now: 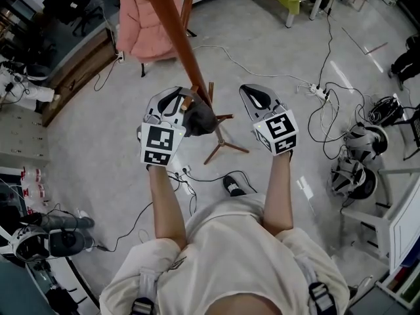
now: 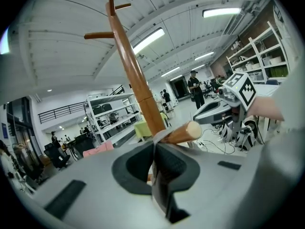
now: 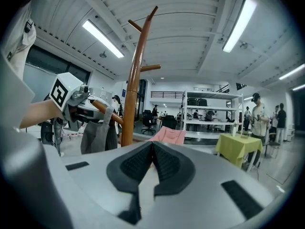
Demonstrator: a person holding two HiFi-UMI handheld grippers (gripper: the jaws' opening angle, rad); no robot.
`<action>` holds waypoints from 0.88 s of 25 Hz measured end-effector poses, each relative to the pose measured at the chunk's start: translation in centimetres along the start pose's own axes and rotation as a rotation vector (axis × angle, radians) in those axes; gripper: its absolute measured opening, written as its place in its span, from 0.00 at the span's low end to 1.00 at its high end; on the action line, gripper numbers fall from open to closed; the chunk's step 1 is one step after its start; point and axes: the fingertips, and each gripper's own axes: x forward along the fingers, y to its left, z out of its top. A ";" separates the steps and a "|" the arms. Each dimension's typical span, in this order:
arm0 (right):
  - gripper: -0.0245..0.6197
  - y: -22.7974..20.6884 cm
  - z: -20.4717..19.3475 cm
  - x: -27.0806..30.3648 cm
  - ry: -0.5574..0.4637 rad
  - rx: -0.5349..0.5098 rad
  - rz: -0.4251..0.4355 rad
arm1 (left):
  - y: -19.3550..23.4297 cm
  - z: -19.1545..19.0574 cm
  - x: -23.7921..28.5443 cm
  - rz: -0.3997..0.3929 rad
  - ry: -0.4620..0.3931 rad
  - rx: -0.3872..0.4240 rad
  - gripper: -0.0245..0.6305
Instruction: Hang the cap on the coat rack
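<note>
My left gripper (image 1: 178, 105) pinches the dark grey cap (image 1: 201, 118), which droops limp over a peg (image 2: 184, 132) of the wooden coat rack (image 1: 176, 25). My right gripper (image 1: 254, 98) is pressed together, empty.

The coat rack (image 2: 131, 66) just ahead of the left gripper (image 2: 155, 151) is smooth brown wood, slightly glossy. The cap (image 3: 97, 135) at its jaws is matt grey cloth. The gripper's shell is matt grey plastic; its pads (image 2: 174, 168) are black, ribbed, perhaps rubber.
</note>
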 end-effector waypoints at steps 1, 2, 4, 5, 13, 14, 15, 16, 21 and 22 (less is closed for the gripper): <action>0.05 0.0 0.0 0.1 0.003 -0.002 0.000 | 0.1 -0.1 0.1 -0.002 0.002 -0.003 0.06; 0.05 0.0 0.0 0.1 0.006 -0.004 0.001 | 0.1 -0.2 0.3 -0.003 0.004 -0.005 0.06; 0.05 -0.2 0.0 0.2 0.007 -0.003 -0.001 | 0.1 -0.4 0.6 -0.005 0.007 -0.010 0.06; 0.05 -0.3 0.0 0.1 0.006 0.002 -0.002 | 0.1 -0.5 0.8 -0.005 0.008 -0.013 0.06; 0.05 -1.0 -0.2 -0.6 -0.008 0.041 -0.003 | 0.3 -0.8 1.5 -0.008 0.012 -0.020 0.06; 0.05 -1.1 -0.3 -0.9 -0.009 0.048 -0.006 | 0.2 -0.9 1.5 -0.008 0.011 -0.023 0.06; 0.05 -1.3 -0.4 -1.2 -0.010 0.055 -0.011 | 0.2 -0.9 1.6 -0.007 0.009 -0.028 0.06; 0.05 -1.5 -0.5 -1.5 -0.011 0.060 -0.017 | 0.1 -1.0 1.6 -0.007 0.008 -0.033 0.06; 0.05 -2.0 -0.8 -2.4 -0.004 0.069 -0.049 | -0.1 -1.8 2.0 -0.018 0.007 -0.054 0.06; 0.05 -2.0 -0.9 -2.5 -0.002 0.069 -0.052 | -0.2 -1.9 2.1 -0.020 0.006 -0.057 0.06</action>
